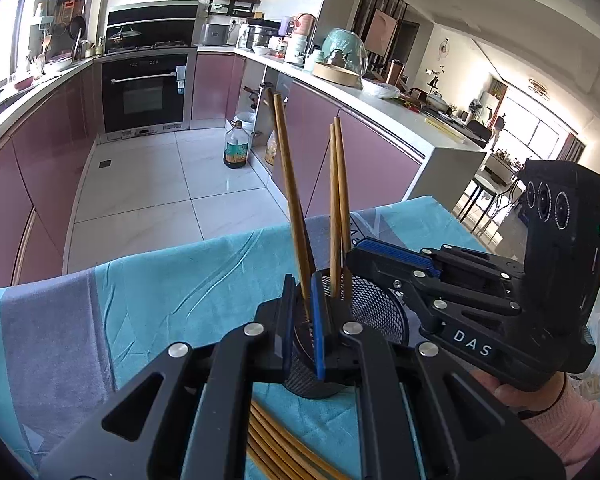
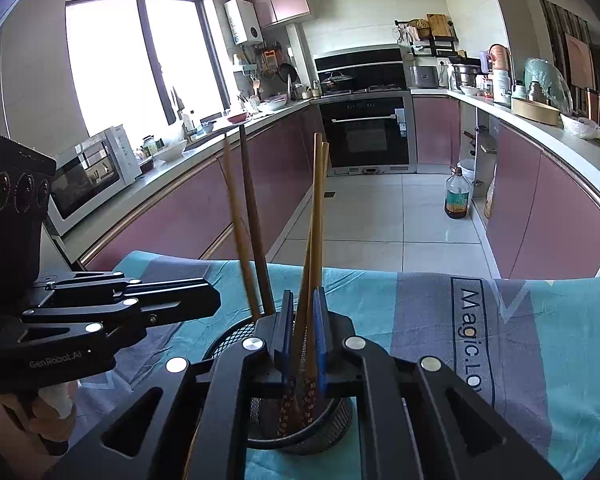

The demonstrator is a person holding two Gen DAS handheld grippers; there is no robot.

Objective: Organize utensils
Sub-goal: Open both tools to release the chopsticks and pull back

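Chopsticks go two pairs at a time into a black mesh holder (image 1: 380, 312) on a table draped in a turquoise and grey cloth (image 1: 160, 300), in a home kitchen with pink cabinets. The left gripper (image 1: 302, 320) is clamped on one pair of chopsticks (image 1: 290, 184), its blue pads pressed against the lower shafts, the tips pointing up and the butt ends down inside the holder. The right gripper (image 2: 303, 336) is likewise closed on a second pair (image 2: 316, 220), whose patterned ends (image 2: 298, 404) reach near the bottom of the holder. Both tools, each held in a person's hand, stand close together over the rim. More loose chopsticks (image 1: 284, 440) lie on the cloth just in front of the holder, still to be sorted.

By the look of them the sticks are light, stiff and smooth, so they probably slide or twist easily between flat pads, and a pair may scissor apart if pinched off-centre. A hold low on the thicker, decorated end, with both sticks side by side, seems the safest. The wire holder looks light as well and could tip if a stick catches its rim.
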